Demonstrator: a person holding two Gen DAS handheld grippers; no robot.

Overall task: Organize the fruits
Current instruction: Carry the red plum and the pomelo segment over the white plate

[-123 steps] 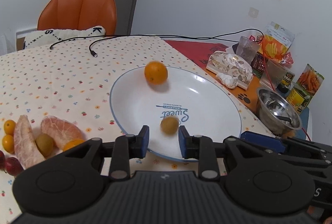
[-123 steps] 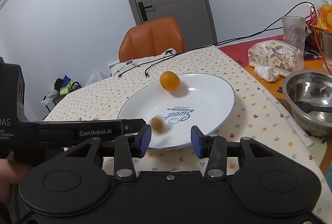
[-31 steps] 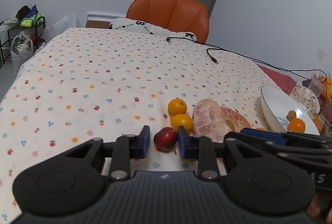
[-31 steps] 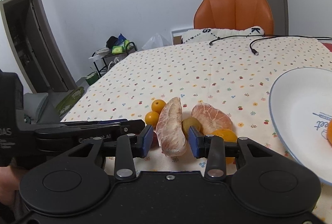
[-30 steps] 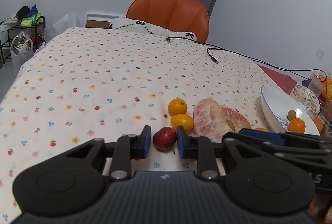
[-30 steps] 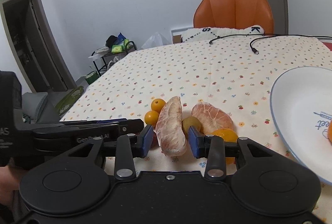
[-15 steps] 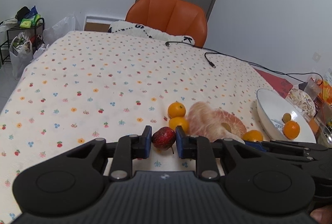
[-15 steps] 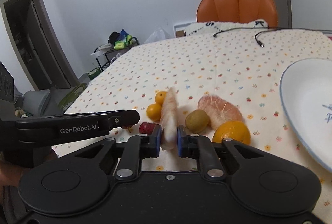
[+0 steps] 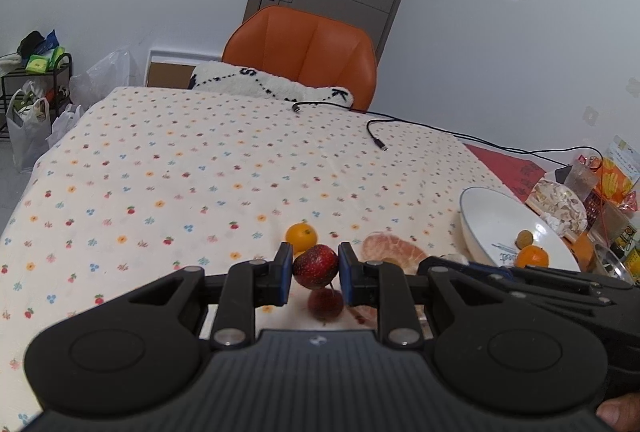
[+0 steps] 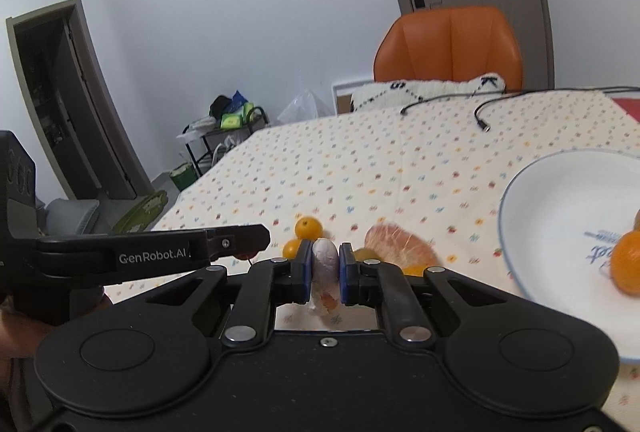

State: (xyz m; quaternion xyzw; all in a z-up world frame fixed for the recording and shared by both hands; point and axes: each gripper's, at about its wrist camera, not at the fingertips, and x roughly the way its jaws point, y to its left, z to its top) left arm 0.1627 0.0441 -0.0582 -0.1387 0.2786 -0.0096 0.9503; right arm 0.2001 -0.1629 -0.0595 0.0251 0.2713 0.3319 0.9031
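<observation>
Between left claw (image 9: 311,274) pads: red fruit (image 9: 315,266) clamped; right claw (image 10: 325,270) pinches half-hidden pomelo segment (image 10: 325,264).

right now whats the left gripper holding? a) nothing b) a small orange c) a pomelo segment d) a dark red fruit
d: the left gripper is shut on a dark red fruit, pinched between its blue pads; the pomelo segment is in the right gripper.
</observation>
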